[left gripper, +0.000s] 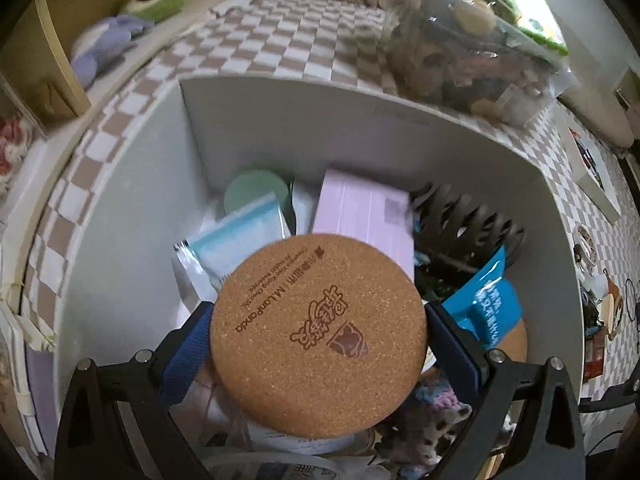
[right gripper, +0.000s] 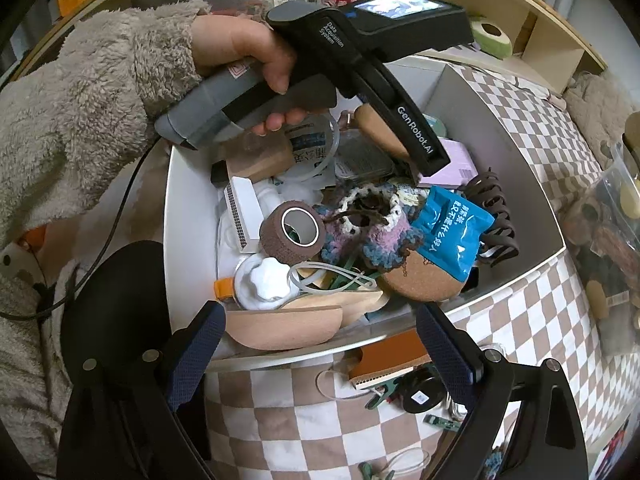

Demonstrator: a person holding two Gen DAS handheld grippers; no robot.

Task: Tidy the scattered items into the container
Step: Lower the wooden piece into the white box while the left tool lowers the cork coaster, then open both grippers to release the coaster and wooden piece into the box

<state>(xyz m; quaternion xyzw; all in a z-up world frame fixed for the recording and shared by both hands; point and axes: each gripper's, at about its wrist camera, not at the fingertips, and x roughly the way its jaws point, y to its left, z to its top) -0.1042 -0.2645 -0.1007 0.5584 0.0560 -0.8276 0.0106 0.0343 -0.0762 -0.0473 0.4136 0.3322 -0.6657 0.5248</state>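
The white container (left gripper: 132, 240) sits on a checkered cloth and holds several items. My left gripper (left gripper: 318, 322) is shut on a round cork coaster (left gripper: 318, 332), held flat above the container's contents. In the right wrist view the left gripper's body (right gripper: 400, 92) reaches into the container (right gripper: 532, 208), with the coaster's edge (right gripper: 380, 130) showing under it. My right gripper (right gripper: 320, 330) is open and empty, at the container's near rim. Below it on the cloth lie a brown-topped block (right gripper: 384, 360), a black round item (right gripper: 422, 394) and green clips (right gripper: 378, 396).
Inside the container are a pink box (left gripper: 364, 216), a dark hair claw (right gripper: 496, 208), a blue packet (right gripper: 452, 232), a crocheted pouch (right gripper: 368, 228), a brown tape roll (right gripper: 292, 232) and wooden pieces (right gripper: 288, 326). A clear plastic bin (left gripper: 472, 52) stands beyond the container.
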